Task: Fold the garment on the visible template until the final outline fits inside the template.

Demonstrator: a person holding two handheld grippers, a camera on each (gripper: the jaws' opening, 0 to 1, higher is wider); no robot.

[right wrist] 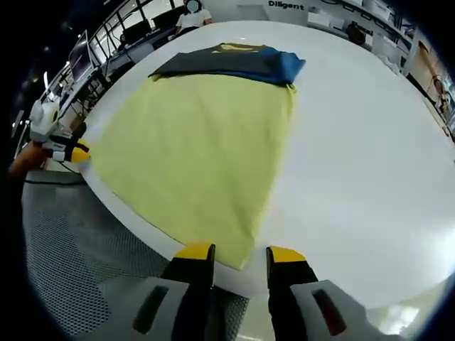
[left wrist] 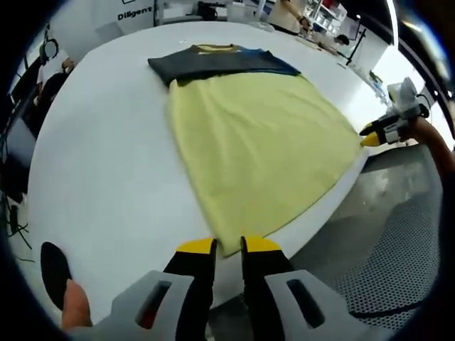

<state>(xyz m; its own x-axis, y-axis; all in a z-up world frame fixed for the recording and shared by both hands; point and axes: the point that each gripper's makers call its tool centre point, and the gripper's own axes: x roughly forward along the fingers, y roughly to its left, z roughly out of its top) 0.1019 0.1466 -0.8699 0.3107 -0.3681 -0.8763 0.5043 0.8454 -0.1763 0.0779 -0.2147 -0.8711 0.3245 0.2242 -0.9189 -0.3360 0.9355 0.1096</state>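
The yellow garment (left wrist: pixel 263 149) is lying spread flat on the white round desk (left wrist: pixel 106 177), its far end running under or meeting a dark blue-and-grey folded piece (left wrist: pixel 220 62); whether that is part of the same garment cannot be told. No template outline is showing clearly on the desk. Judging from the wide, unfolded spread, the folding is looking barely begun, with most folds left to do. The left hand-held gripper (left wrist: pixel 227 247) is sitting at the near hem corner, jaws narrow, the corner lying just between the tips; whether it is pinching cloth cannot be told. The right hand-held gripper (right wrist: pixel 240 253) is hovering at the other hem corner by the desk edge, jaws wider apart, cloth just beside the left tip.
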